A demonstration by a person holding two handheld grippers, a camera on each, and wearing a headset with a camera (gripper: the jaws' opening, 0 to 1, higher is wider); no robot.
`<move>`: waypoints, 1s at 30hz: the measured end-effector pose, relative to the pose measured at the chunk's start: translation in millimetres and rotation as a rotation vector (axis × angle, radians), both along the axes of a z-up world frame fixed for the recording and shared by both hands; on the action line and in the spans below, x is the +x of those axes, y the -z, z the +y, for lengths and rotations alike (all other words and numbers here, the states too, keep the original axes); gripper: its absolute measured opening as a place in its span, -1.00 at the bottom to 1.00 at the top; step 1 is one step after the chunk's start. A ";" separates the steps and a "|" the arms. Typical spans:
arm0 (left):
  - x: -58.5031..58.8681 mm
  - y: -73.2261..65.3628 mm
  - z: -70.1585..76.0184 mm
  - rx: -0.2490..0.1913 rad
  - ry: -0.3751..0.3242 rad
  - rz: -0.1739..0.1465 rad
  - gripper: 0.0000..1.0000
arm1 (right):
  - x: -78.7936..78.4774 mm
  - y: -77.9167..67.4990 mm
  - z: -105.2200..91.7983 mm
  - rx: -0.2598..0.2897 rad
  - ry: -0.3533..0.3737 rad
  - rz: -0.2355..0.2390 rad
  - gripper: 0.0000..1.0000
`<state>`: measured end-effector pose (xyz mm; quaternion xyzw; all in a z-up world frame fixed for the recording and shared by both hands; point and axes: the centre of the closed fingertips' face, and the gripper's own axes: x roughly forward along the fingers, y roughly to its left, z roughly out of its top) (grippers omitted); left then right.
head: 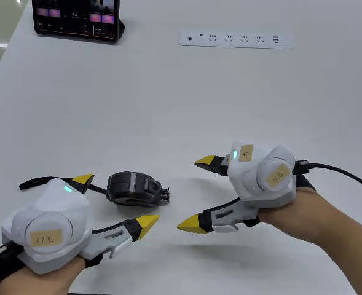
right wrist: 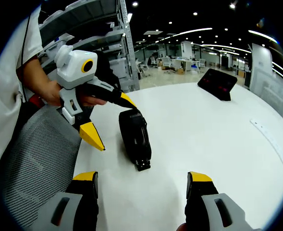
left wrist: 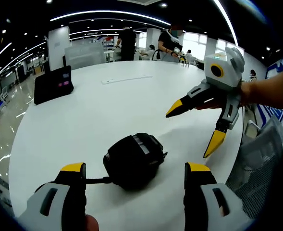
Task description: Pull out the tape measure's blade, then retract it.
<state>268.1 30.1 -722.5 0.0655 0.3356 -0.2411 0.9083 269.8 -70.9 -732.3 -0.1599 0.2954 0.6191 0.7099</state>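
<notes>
My left gripper (head: 114, 201) was released, its jaws spread wide: white rounded housing, black jaw arms, wedge-shaped yellow tips. My right gripper (head: 197, 193) was of the same build and was likewise released, with its two yellow tips pointing left toward the tape measure (head: 133, 187) and holding nothing.

The tape measure lay on its side on the desk (head: 168, 104), between the spread jaws of my left gripper and closer to the far jaw. I could not tell whether that jaw touched it. Its case was black, rounded and matte, with ribbed grey panels. A small metal hook end faced my right gripper, apart from both of its tips. A thin black wrist strap (head: 36, 182) ran from the case past the far left tip.

The desk surface was plain, smooth and white. Farther back lay a flat, white, oblong power strip (head: 235, 39). At the far left corner a dark tablet (head: 77, 17) stood propped, with its screen lit.
</notes>
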 end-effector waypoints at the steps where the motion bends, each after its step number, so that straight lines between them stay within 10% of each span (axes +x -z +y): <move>1: 0.0 -1.0 0.2 0.004 0.009 -0.008 0.64 | -0.7 -0.3 -1.6 -0.002 0.000 -0.002 0.53; 30: -21.5 -22.7 16.4 -0.032 0.140 -0.006 0.88 | -5.4 -29.9 -60.9 0.007 0.169 -0.051 0.98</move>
